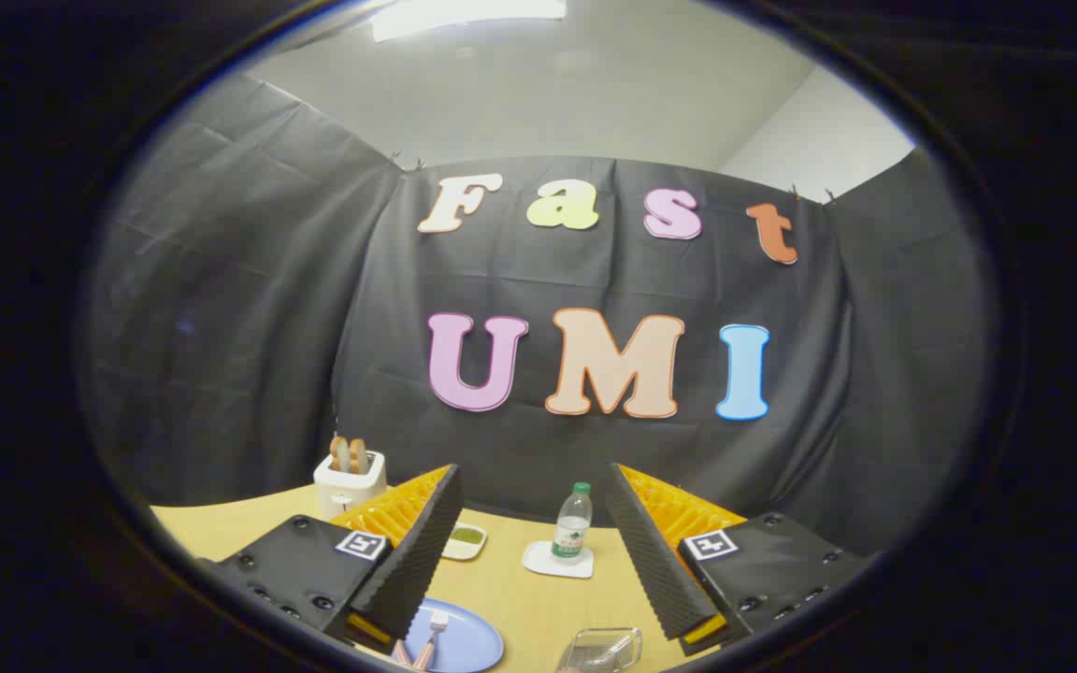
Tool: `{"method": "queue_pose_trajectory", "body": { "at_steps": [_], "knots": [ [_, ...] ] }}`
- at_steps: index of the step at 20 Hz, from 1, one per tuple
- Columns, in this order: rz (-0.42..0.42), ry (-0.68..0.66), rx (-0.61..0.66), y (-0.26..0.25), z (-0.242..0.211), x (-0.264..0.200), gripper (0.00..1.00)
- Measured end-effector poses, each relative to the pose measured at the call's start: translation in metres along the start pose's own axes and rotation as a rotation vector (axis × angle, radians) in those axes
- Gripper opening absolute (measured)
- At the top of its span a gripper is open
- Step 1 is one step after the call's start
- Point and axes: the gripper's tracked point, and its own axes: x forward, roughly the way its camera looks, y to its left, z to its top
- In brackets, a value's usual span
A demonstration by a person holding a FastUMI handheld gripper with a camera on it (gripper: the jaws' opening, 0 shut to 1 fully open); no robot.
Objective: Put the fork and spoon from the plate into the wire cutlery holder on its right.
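My gripper [534, 551] hangs above a wooden table [520, 598] in the booth, jaws spread wide and gripping nothing; bare tabletop shows in the gap between my two fingers. At the near edge of the table, just beside and partly behind my left finger, lies a blue plate [464, 645], its near rim cut off. On it rests a fork [433, 636] with a pinkish handle, tines pointing away from me toward the far edge. A second pinkish handle beside it, likely the spoon [400, 652], is mostly hidden under my left finger and cut off low, so its bowl cannot be made out. Right of the plate, still at the near edge and between my fingers, stands a see-through holder [604, 648], only its top rim and part of one wall in view; whether it is wire is hard to tell, and nothing can be made out inside it. Farther back toward the table's far edge, a clear bottle with a green cap [573, 523] stands upright on a white coaster [552, 561]. Left of it a small white dish [466, 540] holds something green. At the far left corner a white toaster [349, 481] carries two slices of bread, its lower part screened by my left finger.
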Motion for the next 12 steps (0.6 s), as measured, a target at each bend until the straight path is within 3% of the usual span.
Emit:
{"method": "queue_pose_trajectory", "body": {
  "at_steps": [12],
  "knots": [
    [0.030,0.062,0.035,0.010,-0.020,0.011,0.99]
  ]
}}
